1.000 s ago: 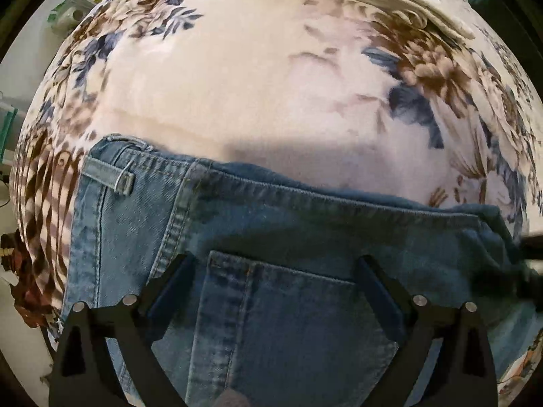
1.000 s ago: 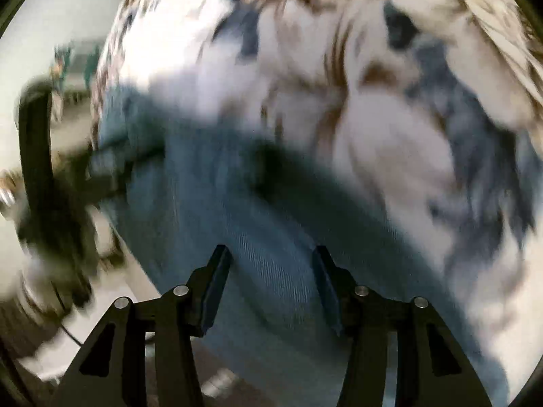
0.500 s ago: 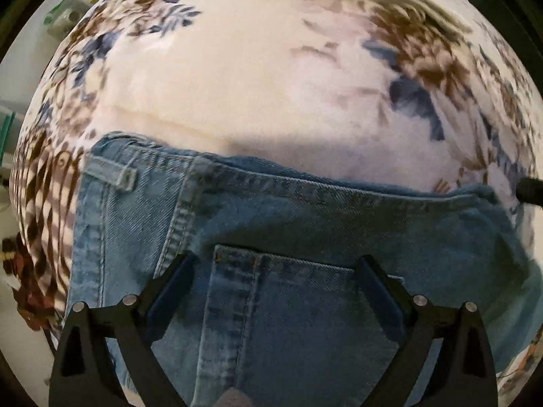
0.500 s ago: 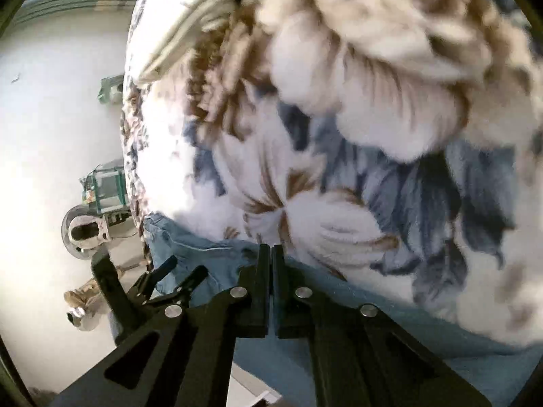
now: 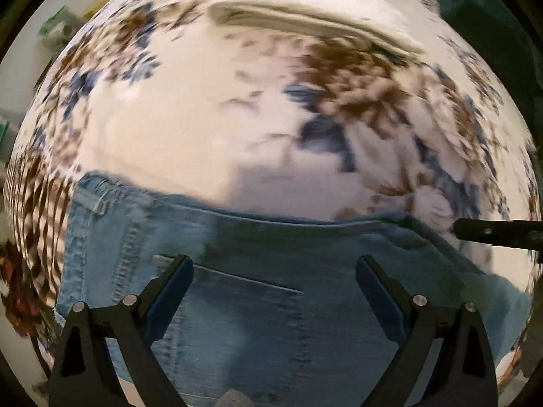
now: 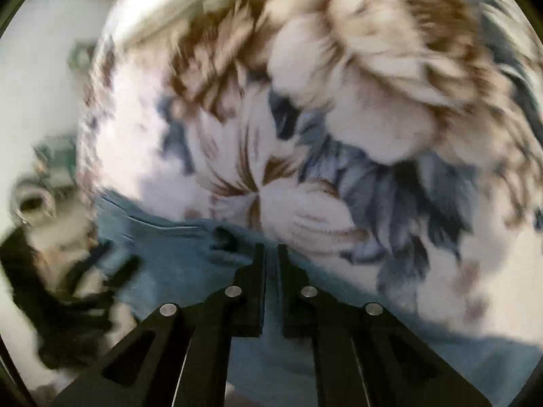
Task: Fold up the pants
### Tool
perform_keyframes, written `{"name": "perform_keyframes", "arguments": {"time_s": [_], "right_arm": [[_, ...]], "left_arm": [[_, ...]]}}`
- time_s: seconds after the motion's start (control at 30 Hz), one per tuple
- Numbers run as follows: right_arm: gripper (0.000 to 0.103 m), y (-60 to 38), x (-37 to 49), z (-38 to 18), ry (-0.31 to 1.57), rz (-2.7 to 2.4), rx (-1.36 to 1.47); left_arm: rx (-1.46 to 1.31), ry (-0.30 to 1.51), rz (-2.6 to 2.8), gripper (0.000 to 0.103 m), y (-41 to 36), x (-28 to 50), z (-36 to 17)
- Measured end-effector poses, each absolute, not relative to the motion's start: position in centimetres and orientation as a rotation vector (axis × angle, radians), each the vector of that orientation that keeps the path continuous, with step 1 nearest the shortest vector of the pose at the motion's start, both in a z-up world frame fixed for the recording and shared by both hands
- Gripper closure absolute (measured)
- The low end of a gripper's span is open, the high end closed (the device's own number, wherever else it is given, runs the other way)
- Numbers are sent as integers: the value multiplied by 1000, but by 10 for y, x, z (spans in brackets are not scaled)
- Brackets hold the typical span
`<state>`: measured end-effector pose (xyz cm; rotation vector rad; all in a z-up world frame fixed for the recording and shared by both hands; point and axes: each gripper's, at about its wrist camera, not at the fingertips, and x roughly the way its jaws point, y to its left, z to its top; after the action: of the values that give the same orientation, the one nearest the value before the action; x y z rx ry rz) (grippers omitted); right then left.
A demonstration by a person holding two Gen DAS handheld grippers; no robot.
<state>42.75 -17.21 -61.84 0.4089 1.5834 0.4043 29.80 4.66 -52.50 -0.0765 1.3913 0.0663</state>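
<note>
Blue denim pants [image 5: 258,244] lie folded on a floral bedspread [image 5: 190,122], waistband edge towards the far side, a back pocket showing. My left gripper [image 5: 275,271] is open, its fingers spread wide above the pocket area, holding nothing. My right gripper [image 6: 269,254] hovers over the pants' right edge [image 6: 190,257] with its jaws a narrow slit apart and nothing visibly between them. Its dark tip also shows at the right in the left wrist view [image 5: 495,232]. Both views are blurred by motion.
The bedspread [image 6: 339,101] fills most of both views, with a cream folded pillow or blanket [image 5: 305,23] at the far side. The bed's left edge, pale floor and some small clutter [image 6: 37,200] lie to the left. The left gripper's body [image 6: 61,288] shows there too.
My right gripper went from open over the denim to nearly shut and has shifted to the pants' right edge. The left gripper has pulled back slightly, staying open.
</note>
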Motion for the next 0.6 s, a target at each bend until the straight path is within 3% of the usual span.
{"name": "perform_keyframes", "arguments": {"time_s": [0.1, 0.37, 0.6], "right_arm": [[43, -217, 385, -595, 1516, 277, 401], [42, -371, 229, -601, 1417, -244, 776], [42, -542, 60, -617, 1166, -698, 1138]], "left_arm": [[-31, 1392, 20, 5, 22, 289, -523], [7, 1465, -78, 5, -54, 263, -526], [87, 1473, -189, 5, -175, 240, -533]]}}
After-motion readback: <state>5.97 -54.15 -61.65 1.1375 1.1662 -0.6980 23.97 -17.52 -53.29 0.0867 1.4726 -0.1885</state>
